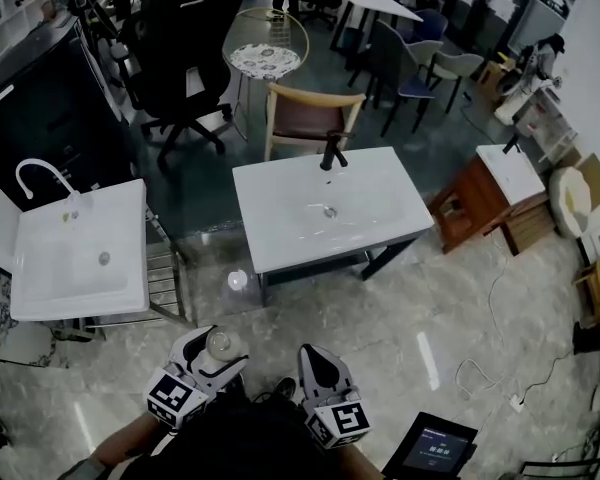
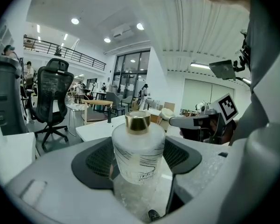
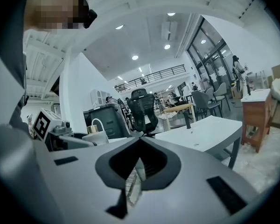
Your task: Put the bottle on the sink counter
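My left claw (image 2: pixel 139 158) is clamped on the bottle (image 2: pixel 139 150), which stands upright between its dark ribbed pads (image 2: pixel 95 161). The bottle is squat, round frosted glass with a shiny gold cap (image 2: pixel 137 121). My right claw (image 3: pixel 139 158) is clenched on nothing. The smooth white sink worktop (image 1: pixel 280 233) lies well ahead of both claws, so I judge the carry and set-down are not yet done.

Bottle (image 2: pixel 139 148) between fingers (image 2: pixel 51 171) of left gripper (image 1: pixel 213 354), sink counter (image 1: pixel 380 208) ahead, chair (image 1: pixel 310 118) behind

The squat frosted bottle (image 2: pixel 138 155) with a gold cap (image 2: pixel 137 121) stands upright at lower centre, clamped in the left gripper (image 1: pixel 218 351), well apart from the white sink counter (image 1: pixel 280 223) with a black tap (image 1: pixel 331 155) at the head view's middle.
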The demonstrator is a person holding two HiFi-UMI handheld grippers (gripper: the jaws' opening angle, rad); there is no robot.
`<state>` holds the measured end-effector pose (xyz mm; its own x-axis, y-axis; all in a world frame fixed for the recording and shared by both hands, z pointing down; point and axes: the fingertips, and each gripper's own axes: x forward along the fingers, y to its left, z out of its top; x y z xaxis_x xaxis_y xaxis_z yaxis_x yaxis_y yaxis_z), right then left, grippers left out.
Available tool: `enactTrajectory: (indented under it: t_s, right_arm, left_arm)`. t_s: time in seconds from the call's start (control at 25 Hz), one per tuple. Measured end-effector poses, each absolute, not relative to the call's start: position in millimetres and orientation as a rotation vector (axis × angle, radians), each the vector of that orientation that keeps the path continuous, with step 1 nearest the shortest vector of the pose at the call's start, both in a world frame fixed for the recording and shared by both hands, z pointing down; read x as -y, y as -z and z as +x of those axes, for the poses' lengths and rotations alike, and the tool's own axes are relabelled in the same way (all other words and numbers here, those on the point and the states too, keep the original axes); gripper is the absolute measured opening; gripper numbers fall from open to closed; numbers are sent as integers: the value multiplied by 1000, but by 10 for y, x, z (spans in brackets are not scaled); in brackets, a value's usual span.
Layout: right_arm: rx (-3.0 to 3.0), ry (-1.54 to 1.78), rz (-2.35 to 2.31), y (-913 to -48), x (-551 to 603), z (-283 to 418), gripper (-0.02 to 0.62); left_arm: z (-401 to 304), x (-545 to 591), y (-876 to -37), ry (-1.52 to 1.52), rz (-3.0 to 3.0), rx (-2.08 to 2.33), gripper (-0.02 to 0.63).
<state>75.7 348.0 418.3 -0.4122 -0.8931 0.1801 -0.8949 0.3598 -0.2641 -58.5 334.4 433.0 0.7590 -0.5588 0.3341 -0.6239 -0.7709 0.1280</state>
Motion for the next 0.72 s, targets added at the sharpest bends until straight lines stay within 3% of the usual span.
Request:
enactTrajectory:
  t_s: [0.72]
  right_arm:
    - [2383, -479, 1895, -4111, -3426, 319, -5]
  left_arm:
    - [-1151, -2987, -4408, -379, 2811, 771, 330]
